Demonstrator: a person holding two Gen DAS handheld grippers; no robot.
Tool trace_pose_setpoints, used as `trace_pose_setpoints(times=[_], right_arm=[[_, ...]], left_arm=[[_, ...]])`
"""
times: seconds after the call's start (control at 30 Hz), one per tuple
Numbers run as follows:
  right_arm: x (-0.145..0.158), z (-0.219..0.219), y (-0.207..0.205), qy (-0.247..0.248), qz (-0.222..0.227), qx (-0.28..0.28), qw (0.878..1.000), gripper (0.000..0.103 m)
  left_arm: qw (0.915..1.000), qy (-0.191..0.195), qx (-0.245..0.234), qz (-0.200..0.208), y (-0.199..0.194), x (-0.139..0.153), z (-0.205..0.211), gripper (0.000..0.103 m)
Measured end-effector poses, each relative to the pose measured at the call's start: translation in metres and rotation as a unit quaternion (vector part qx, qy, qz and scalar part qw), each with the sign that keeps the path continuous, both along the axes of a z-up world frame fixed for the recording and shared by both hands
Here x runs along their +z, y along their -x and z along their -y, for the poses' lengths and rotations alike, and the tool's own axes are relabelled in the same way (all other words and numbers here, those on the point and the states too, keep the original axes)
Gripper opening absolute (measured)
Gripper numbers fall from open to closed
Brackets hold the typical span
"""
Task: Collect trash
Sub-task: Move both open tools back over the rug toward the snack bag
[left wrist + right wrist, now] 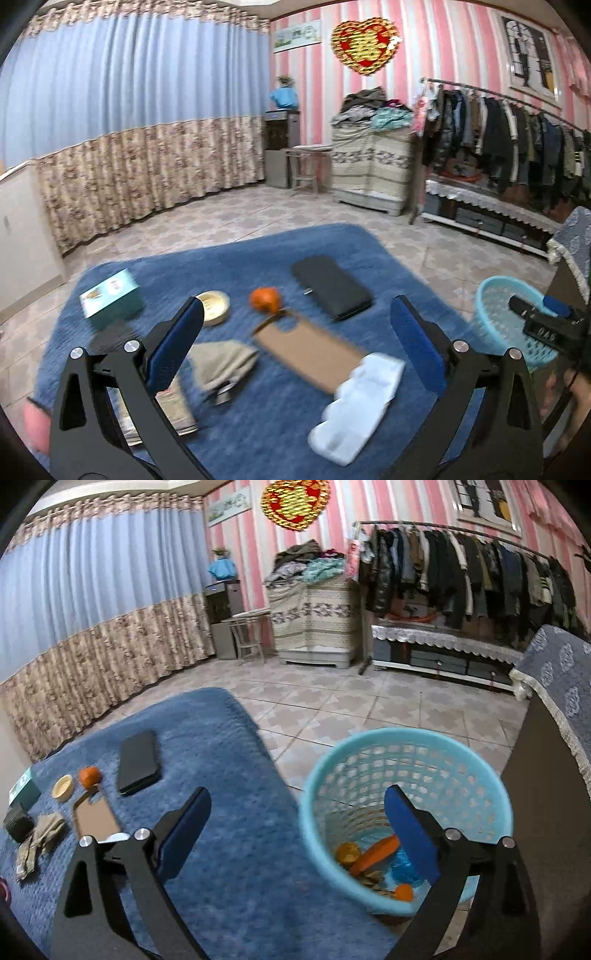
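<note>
basket (406,746) holds two oranges, one peel.

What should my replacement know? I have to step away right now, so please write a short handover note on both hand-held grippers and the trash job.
Left hand-held gripper: open, empty, over the blue rug.
Right hand-held gripper: open, empty, at the turquoise basket, beside the rug on the tiled floor.
Done: the basket already holds some orange and blue scraps.
Left on the rug: white foam piece, cardboard sheet, orange fruit, tape roll, teal box, crumpled cloth, black case. Judge which are trash.
</note>
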State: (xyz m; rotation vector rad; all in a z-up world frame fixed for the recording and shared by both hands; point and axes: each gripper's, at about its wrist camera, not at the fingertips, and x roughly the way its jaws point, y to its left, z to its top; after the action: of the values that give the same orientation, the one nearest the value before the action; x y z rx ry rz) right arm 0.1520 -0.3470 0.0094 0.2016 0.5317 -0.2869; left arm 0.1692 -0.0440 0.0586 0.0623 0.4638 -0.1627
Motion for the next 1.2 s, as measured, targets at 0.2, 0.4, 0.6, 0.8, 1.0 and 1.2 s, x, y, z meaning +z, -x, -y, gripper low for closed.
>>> trace_pose_setpoints(times=[0.2, 0.4, 0.6, 0.8, 1.0, 1.2], right_arm=[[-0.009, -0.046, -0.005, 0.043, -0.018, 0.057, 0.997, 0.093], [-0.008, -0.069, -0.006, 0.095, -0.026, 0.099, 0.990, 0.093], [-0.007, -0.079, -0.015, 0.091, -0.040, 0.122, 0.988, 0.093], [-0.014, -0.095, -0.025, 0.099, -0.058, 0.140, 0.983, 0.093], [-0.016, -0.109, -0.031, 0.118, -0.066, 0.152, 0.979, 0.093], [-0.021, -0.108, -0.034, 0.114, -0.077, 0.153, 0.979, 0.093]], left_arm=[[0.9987, 0.002, 0.046, -0.021, 0.008, -0.017, -0.052, 0.097], [0.9963, -0.005, 0.075, -0.042, 0.024, -0.042, -0.096, 0.097], [0.9924, -0.019, 0.089, -0.083, 0.025, -0.080, -0.121, 0.097], [0.9871, 0.020, 0.100, -0.124, 0.009, -0.102, -0.137, 0.097], [0.9826, 0.029, 0.116, -0.142, -0.010, -0.111, -0.152, 0.097], [0.9668, 0.055, 0.133, -0.211, -0.041, -0.134, -0.167, 0.081]])
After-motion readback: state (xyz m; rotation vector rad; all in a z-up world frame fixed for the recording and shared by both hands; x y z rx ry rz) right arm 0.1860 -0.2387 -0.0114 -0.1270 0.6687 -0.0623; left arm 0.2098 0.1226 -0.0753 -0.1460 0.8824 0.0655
